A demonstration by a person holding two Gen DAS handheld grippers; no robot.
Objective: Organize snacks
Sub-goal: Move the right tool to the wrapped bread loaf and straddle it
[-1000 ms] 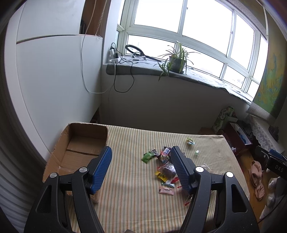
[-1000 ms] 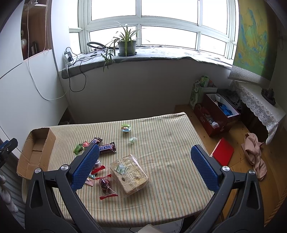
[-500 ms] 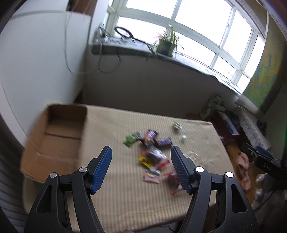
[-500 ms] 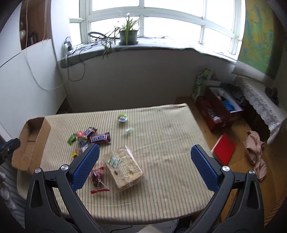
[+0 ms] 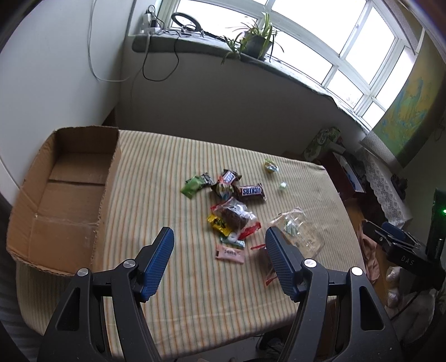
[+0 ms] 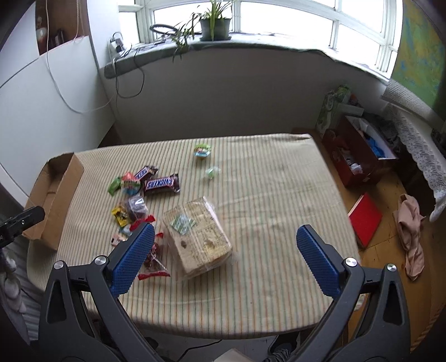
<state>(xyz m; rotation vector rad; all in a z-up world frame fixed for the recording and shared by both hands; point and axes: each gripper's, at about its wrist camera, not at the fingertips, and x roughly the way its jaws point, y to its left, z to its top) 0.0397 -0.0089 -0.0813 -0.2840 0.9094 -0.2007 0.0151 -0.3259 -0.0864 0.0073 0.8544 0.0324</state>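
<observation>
Several wrapped snacks lie on the striped table [image 5: 167, 178], among them a Snickers bar [image 5: 251, 191] [image 6: 162, 183], a green packet [image 5: 193, 186], a pink packet [image 5: 230, 253] and a large clear-wrapped cracker pack [image 6: 198, 233] [image 5: 299, 236]. An open, empty cardboard box [image 5: 67, 192] [image 6: 53, 195] sits at the table's left end. My left gripper [image 5: 218, 257] is open and empty above the table's near part, over the pink packet. My right gripper [image 6: 225, 250] is open and empty above the cracker pack.
A small green candy [image 6: 212, 172] and a round green-wrapped snack [image 6: 203, 149] lie apart toward the far edge. A red box [image 6: 359, 156], a red book [image 6: 365, 220] and cloth [image 6: 411, 222] lie on the floor at right. A windowsill with a plant [image 6: 214, 25] stands behind.
Both grippers have moved forward and tilted down toward the table, so the snacks look larger and nearer. The left view swung to take in the box and the snack pile.
</observation>
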